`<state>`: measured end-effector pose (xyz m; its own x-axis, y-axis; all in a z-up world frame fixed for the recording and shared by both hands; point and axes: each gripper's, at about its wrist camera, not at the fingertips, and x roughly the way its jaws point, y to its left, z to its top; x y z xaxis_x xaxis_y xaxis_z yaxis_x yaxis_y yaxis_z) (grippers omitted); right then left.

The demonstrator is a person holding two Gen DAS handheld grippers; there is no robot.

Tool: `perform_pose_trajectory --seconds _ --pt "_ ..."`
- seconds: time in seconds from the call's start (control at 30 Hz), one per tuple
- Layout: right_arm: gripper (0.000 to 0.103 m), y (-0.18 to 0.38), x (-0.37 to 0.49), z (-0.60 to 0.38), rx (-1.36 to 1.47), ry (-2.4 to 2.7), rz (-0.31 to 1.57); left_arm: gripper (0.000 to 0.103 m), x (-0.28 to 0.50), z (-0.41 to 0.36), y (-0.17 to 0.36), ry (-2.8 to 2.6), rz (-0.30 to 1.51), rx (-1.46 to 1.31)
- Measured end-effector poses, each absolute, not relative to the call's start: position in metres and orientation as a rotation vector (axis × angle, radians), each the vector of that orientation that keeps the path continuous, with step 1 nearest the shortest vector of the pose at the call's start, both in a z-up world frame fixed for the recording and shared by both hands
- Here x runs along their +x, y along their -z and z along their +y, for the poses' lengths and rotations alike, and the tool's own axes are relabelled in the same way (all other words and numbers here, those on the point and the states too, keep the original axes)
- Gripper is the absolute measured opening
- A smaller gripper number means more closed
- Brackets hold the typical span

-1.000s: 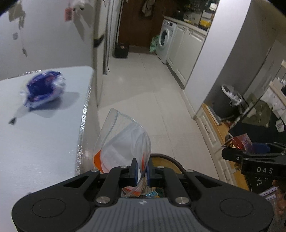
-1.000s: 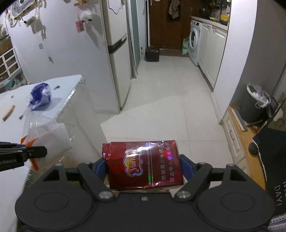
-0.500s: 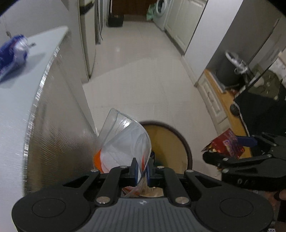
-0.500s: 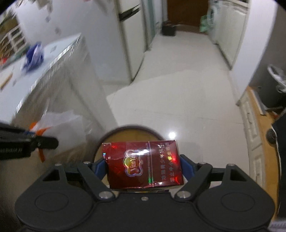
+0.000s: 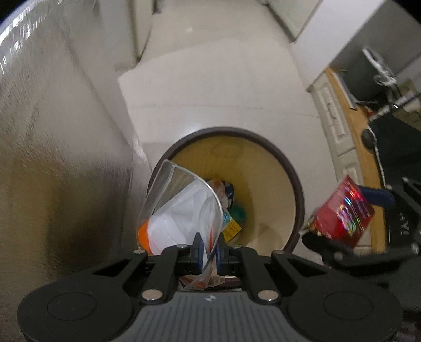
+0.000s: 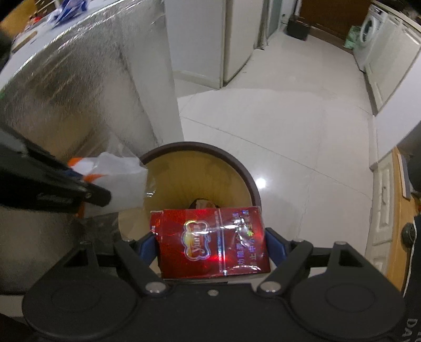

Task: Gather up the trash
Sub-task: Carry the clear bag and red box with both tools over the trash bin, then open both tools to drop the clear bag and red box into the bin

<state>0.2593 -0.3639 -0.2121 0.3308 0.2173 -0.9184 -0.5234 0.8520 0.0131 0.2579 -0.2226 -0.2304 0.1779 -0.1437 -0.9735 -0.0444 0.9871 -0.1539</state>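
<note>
A round waste bin [image 5: 294,184] with a brown rim and yellow inner wall stands on the floor beside the counter, with several wrappers at its bottom. My left gripper [image 5: 209,246] is shut on a clear plastic bag [image 5: 181,210] holding white and orange paper, hanging over the bin's left side. My right gripper [image 6: 213,242] is shut on a red cigarette pack [image 6: 213,242], its blue pads pressing both short edges, just over the bin's [image 6: 244,171] near rim. The pack [image 5: 342,218] also shows at the right of the left wrist view, and the bag [image 6: 118,184] at the left of the right wrist view.
A tall silver-sided counter [image 6: 79,86] rises directly left of the bin, with a blue wrapper [image 6: 68,9] on top. White tiled floor [image 6: 289,118] stretches beyond. A wooden board and cabinet [image 5: 350,126] lie to the right; a washing machine [image 6: 368,29] stands far back.
Both grippers have dropped from counter height and tipped downward, so the bin now fills the middle of each view. The bag and the red pack stay gripped as before.
</note>
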Motion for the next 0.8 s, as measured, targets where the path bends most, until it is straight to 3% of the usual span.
perform_pose_trajectory --seconds 0.27,0.47,0.67,0.8 --pt "0.085 0.242 0.268 -0.344 -0.465 -0.638 1.131 0.009 0.273 -0.221 0.261 -0.014 1.443 -0.233" --pt "0.097 0.258 0.277 -0.333 -0.578 -0.692 1.122 0.009 0.277 -0.219 0.272 -0.013 1.469 -0.243" --pt "0.097 0.255 0.282 -0.341 -0.505 -0.682 1.158 0.009 0.283 -0.216 0.280 -0.015 1.487 -0.250" --pt "0.097 0.248 0.289 -0.358 -0.302 -0.635 1.215 0.010 0.288 -0.220 0.290 -0.009 1.506 -0.229"
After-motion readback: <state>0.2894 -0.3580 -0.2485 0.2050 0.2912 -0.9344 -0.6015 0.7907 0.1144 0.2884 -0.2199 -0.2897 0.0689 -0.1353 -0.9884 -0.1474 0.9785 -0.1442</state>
